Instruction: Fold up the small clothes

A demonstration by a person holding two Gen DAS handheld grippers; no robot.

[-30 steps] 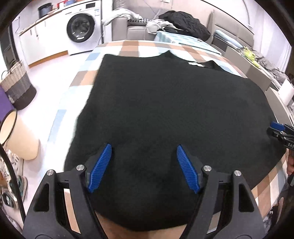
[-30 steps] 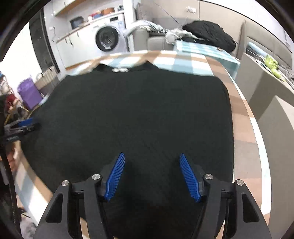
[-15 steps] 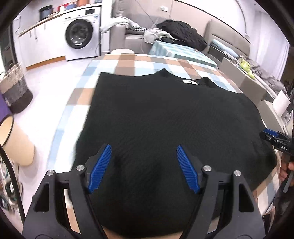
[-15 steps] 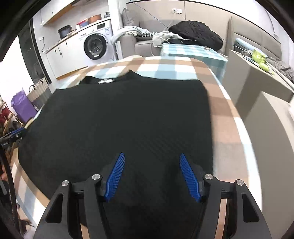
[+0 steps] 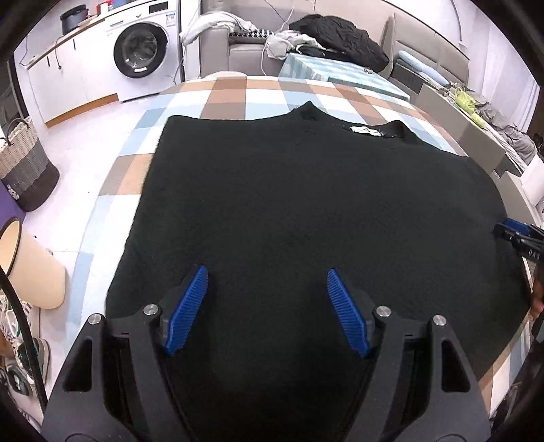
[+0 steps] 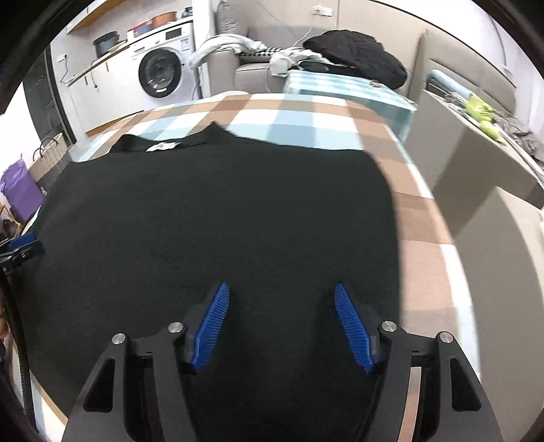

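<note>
Below, my left gripper (image 5: 267, 299) hangs over the near part of a black knitted sweater (image 5: 306, 210) with its blue ribbed pads spread apart and nothing between them. My right gripper (image 6: 281, 316) hangs over the same garment near its right edge, likewise released and clamping nothing. In the left wrist view the tip of the right gripper shows at the right margin, just beside the sweater's far side edge.

Surface: a table covered with a checked cloth in brown, pale blue and white squares (image 5: 224, 98). The sweater lies spread flat on it, covering most of the top, with its collar toward the far end and a small white neck label (image 5: 365, 130) showing there. Bare cloth shows beyond the collar and along both side edges.

Room: a white front-loading washing machine (image 5: 141, 56) stands against the far wall beside white low cabinets. A grey sofa (image 5: 238, 51) behind the table carries loose pale clothes and a black quilted jacket (image 5: 340, 32). A second table under a teal checked cloth (image 5: 336, 73) stands between sofa and work table. On the white floor to the left stand a woven grey-and-cream laundry basket (image 5: 27, 166) and a cream cylindrical bin with a dark rim (image 5: 30, 265).
</note>
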